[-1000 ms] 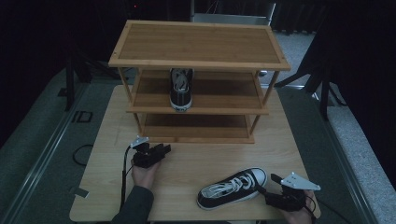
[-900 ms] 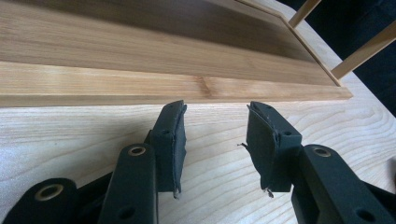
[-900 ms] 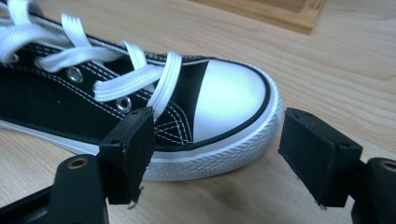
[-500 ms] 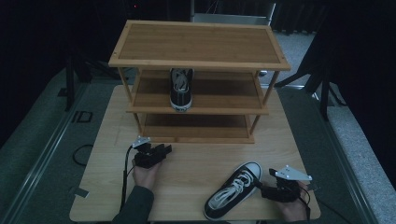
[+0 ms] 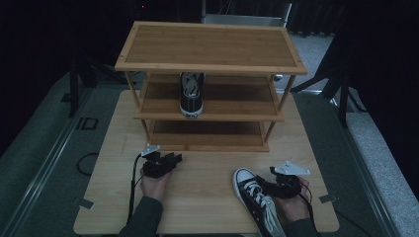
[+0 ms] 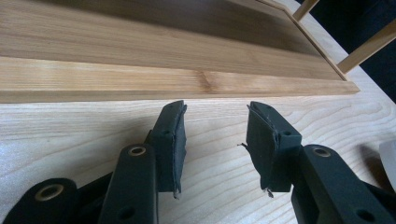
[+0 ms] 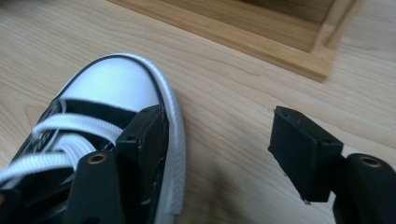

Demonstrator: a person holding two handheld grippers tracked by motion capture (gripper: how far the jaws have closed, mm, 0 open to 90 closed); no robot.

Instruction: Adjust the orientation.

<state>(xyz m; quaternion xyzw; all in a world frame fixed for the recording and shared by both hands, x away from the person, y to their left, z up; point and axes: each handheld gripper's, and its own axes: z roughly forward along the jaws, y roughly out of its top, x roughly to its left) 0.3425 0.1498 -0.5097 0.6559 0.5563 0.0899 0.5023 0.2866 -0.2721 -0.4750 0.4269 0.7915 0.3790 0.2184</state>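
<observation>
1. Over the last second the near shoe (image 5: 258, 203) has swung round on the table (image 5: 207, 197); it lay crosswise and now points its white toe at the rack (image 5: 210, 89), lined up for shelving.
2. The right gripper (image 7: 224, 158) stands wide open, gripping nothing; its left jaw rests against the shoe's rubber edge, near right of the table.
3. The left gripper (image 6: 214, 140) is half open and empty, resting on the table before the rack's bottom shelf.
4. A second shoe (image 5: 191, 94) already sits on the middle shelf.
</observation>
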